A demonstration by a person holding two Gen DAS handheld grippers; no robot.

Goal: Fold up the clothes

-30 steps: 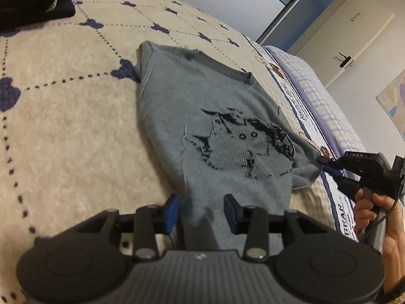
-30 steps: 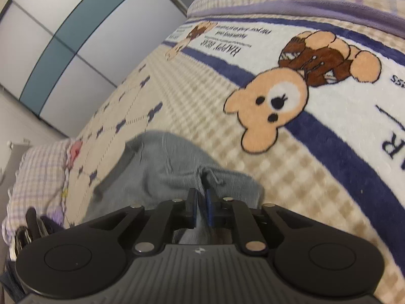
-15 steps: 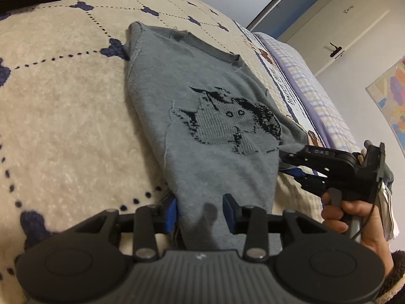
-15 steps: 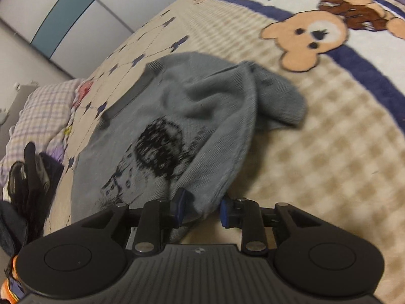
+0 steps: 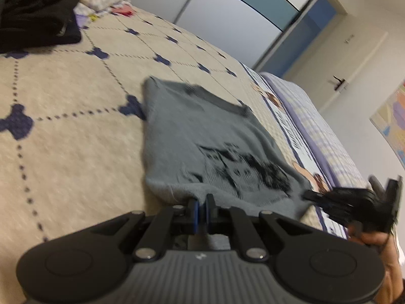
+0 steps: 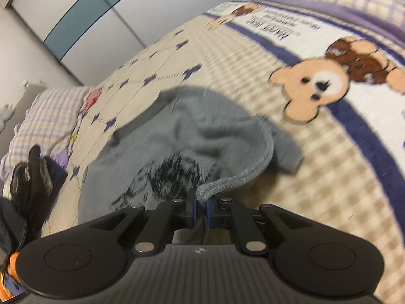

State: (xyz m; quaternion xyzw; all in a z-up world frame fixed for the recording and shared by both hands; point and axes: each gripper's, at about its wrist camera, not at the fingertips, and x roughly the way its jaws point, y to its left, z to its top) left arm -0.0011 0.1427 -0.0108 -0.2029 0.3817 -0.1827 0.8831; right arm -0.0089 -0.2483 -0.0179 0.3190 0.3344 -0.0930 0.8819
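Grey sweater [image 5: 202, 136] lies collar-away, hem pinched by left gripper [image 5: 201, 209] and right gripper [image 6: 200, 209].

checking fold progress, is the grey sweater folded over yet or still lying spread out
Still spread, not folded over: the grey sweater lies face up, print and collar showing, only its near hem pinched by the left gripper and right gripper.

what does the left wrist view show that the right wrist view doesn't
Left wrist only: the door, the right gripper seen from outside, and its hand. Right wrist only: the bear print and the pillow. Both: the grey top on the blanket, its hem pinched by shut fingers, and the wardrobe.
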